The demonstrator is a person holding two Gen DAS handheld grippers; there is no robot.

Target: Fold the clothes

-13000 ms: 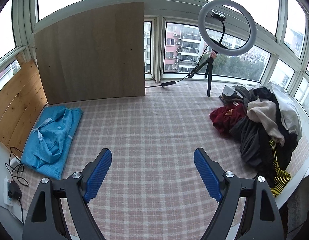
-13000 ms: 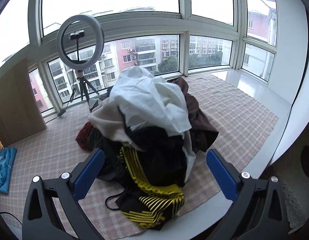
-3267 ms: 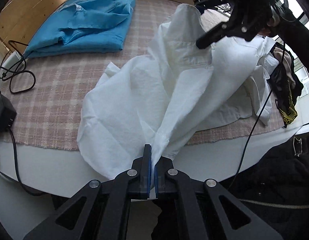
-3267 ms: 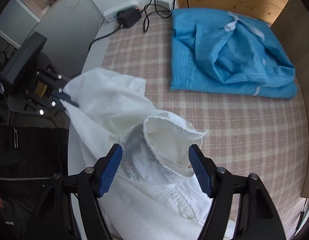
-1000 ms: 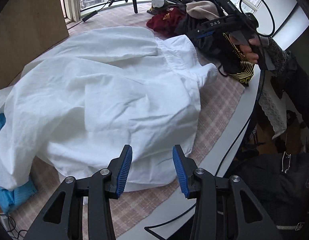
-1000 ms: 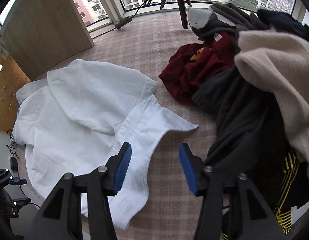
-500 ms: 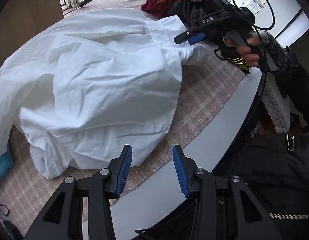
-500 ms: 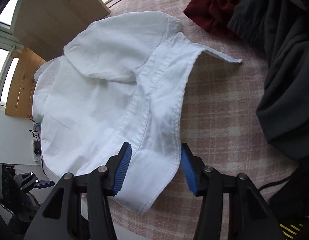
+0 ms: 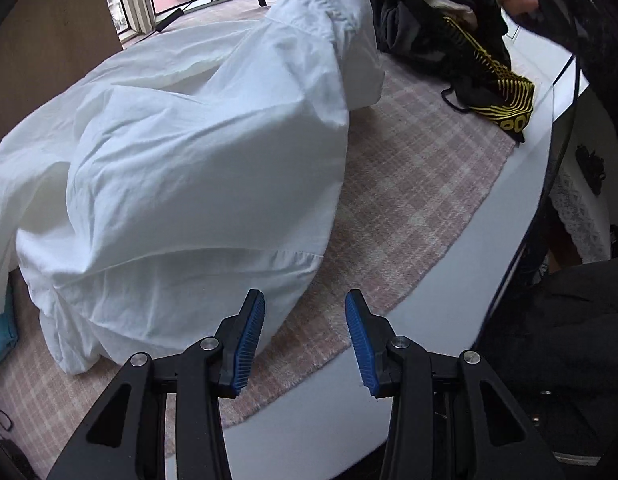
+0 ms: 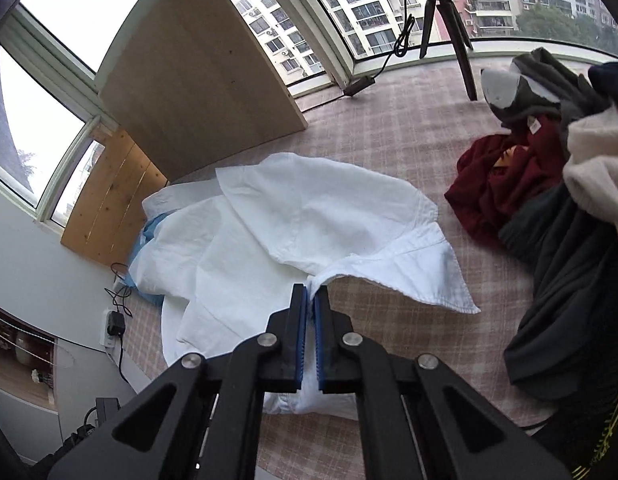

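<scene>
Plaid mat (image 9: 413, 184), right tool (image 10: 310, 300) pinching white shirt (image 10: 293, 220)

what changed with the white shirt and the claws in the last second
The right claw closed on the white shirt near its collar and lifted that end off the checked cloth. The left claw stayed open and empty at the hem. The clothes pile stayed put.
</scene>
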